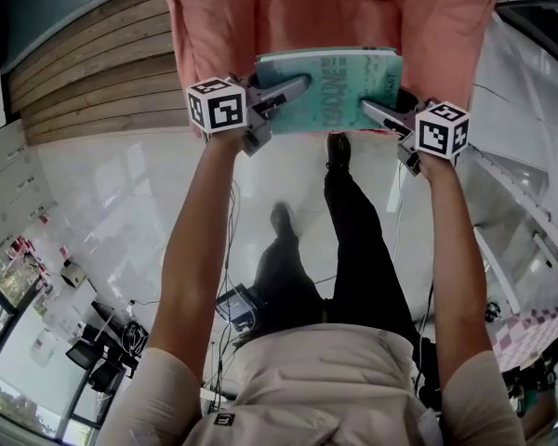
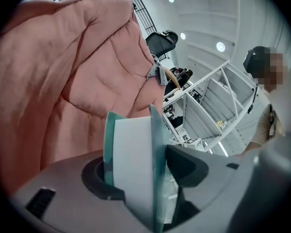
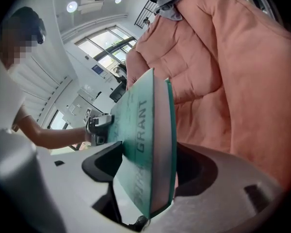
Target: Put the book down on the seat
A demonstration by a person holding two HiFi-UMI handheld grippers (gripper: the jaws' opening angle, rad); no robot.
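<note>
A teal-covered book lies flat at the front edge of the pink quilted seat. My left gripper holds its jaws around the book's left edge. My right gripper does the same at the right edge. The left gripper view has the book standing between the jaws of the left gripper, white pages showing and covers splayed. Seen from the right gripper, the book's spine sits between wide jaws with a dark gap on the cushion side. Both grippers look open around the book.
The pink armchair's back and arms rise behind and beside the book. Below are the person's legs and shoes on a glossy white floor. A white metal frame stands at the right, and a wood-panelled wall at the left.
</note>
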